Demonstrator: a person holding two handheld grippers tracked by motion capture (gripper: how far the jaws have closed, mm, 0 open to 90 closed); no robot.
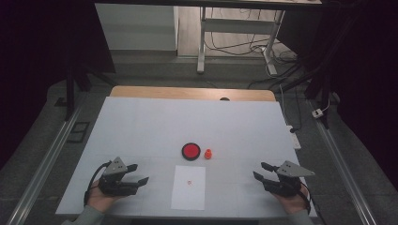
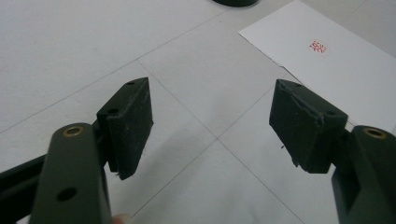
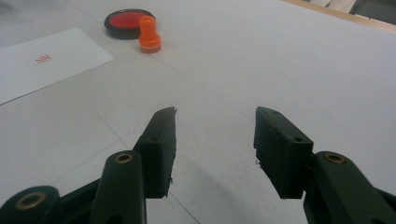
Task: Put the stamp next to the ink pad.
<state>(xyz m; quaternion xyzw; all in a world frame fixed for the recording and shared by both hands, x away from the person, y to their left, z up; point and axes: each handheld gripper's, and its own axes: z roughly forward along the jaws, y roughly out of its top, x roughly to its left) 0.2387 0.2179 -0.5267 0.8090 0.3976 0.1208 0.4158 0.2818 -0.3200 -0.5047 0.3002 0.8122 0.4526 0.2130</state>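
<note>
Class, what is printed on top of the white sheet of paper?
A small red stamped mark sits on the white sheet of paper; its characters are too small to read. The table beneath the sheet is covered.

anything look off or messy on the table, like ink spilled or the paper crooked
Nothing stands out. The orange stamp stands upright beside the round red ink pad, the white paper lies flat and square to the table edge with one small red mark on it, and no ink is spilled.
</note>
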